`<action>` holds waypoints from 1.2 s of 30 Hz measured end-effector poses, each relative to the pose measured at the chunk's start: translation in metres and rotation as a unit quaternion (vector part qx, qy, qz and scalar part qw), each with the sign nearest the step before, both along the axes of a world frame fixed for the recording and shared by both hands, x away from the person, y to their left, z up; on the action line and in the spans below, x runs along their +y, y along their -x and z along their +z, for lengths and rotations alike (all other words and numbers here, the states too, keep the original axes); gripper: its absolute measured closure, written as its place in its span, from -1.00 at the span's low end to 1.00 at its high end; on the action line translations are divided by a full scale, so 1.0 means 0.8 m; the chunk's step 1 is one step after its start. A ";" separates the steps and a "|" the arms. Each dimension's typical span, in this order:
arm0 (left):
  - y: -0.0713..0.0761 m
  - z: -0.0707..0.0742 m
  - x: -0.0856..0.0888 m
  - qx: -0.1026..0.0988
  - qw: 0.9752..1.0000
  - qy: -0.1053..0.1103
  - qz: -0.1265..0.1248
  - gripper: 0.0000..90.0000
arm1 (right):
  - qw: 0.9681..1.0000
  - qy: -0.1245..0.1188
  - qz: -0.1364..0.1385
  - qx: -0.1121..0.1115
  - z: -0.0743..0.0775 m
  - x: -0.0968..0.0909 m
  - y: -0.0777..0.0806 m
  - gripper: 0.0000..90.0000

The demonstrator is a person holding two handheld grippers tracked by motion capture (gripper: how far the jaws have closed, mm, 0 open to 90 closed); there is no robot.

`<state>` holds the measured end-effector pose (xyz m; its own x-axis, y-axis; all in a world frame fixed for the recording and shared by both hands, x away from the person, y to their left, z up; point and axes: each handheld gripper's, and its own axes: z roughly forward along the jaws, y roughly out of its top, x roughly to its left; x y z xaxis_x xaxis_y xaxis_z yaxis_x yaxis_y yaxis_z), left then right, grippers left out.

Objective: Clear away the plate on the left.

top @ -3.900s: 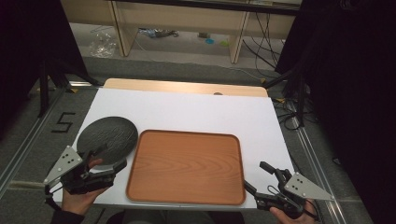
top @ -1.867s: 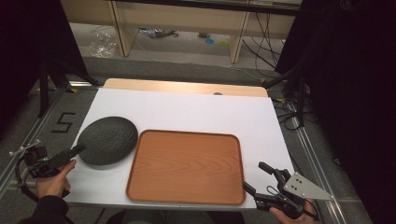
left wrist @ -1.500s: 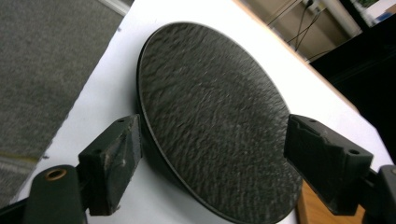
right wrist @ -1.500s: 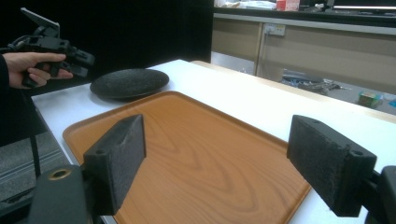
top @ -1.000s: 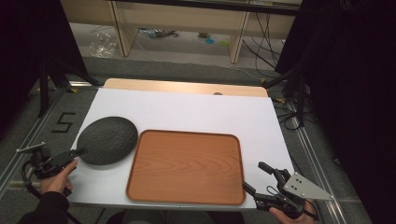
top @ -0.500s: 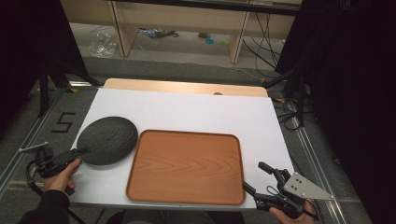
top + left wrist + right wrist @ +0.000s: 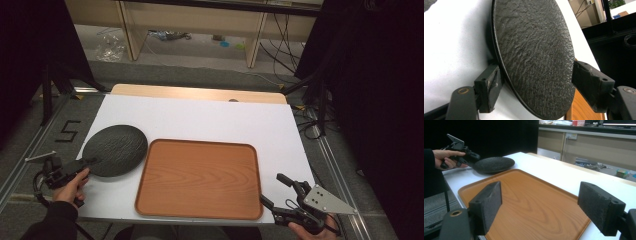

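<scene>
While the white counter (image 7: 200, 117) carries a bare rectangular wooden tray (image 7: 200, 177), your round dark textured plate (image 7: 115, 150) lies flat just left of it, so moving it onto the tray looks not yet begun. Your left gripper (image 7: 82, 162), jaws apart around the plate's rim, has swung out leftward since earlier; your right gripper (image 7: 280, 192) rests open.
</scene>
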<state>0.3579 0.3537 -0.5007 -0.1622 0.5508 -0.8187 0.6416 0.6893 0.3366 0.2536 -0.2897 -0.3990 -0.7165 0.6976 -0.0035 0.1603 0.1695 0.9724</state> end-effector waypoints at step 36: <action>0.001 -0.019 0.004 0.027 0.997 0.029 0.059 0.52 | 1.000 -0.003 -0.004 0.007 0.001 0.000 0.002 -0.54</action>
<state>0.3568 0.3568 -0.5159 -0.2670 0.4771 -0.8373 0.5708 0.7784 0.2615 0.2518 -0.2900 -0.3982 -0.7104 0.7038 0.0104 0.1753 0.1626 0.9710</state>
